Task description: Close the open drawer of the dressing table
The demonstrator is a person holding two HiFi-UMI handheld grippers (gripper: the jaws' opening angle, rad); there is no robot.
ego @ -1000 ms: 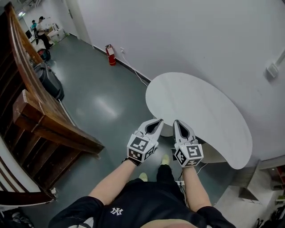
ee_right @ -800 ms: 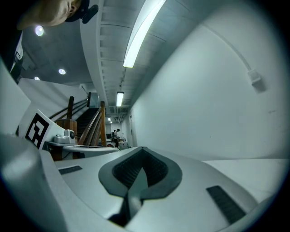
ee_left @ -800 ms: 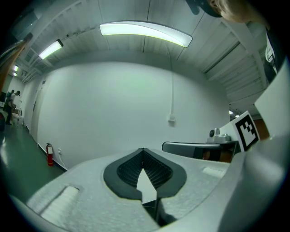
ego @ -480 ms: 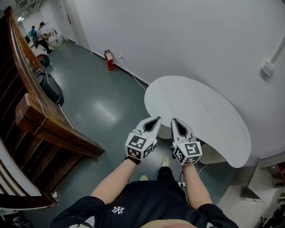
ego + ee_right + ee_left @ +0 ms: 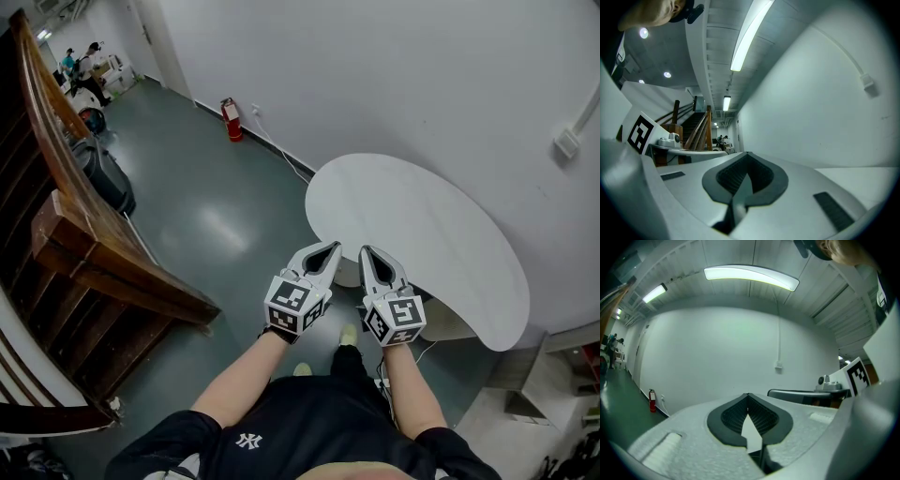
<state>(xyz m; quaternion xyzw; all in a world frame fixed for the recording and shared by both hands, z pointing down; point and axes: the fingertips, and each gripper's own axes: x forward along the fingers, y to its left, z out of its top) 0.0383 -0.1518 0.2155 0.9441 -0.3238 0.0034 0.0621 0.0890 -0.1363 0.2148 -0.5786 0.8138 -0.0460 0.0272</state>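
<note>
The dressing table's white, kidney-shaped top [image 5: 422, 234] stands against the white wall in the head view. Under its front edge, right of my hands, a pale boxy part [image 5: 448, 325] shows; I cannot tell whether it is the drawer. My left gripper [image 5: 332, 247] and right gripper [image 5: 367, 251] hang side by side at the near edge of the top, pointing level toward the wall. Both are shut with nothing between the jaws. In the left gripper view the left gripper [image 5: 748, 395] has its tips meeting, and the right gripper [image 5: 747, 153] looks the same in its own view.
A dark wooden stair railing [image 5: 94, 253] runs along the left. A black bag [image 5: 105, 175] stands on the green floor beside it. A red fire extinguisher [image 5: 230, 118] stands by the wall, and a cable runs along the skirting. People are far off at the back left.
</note>
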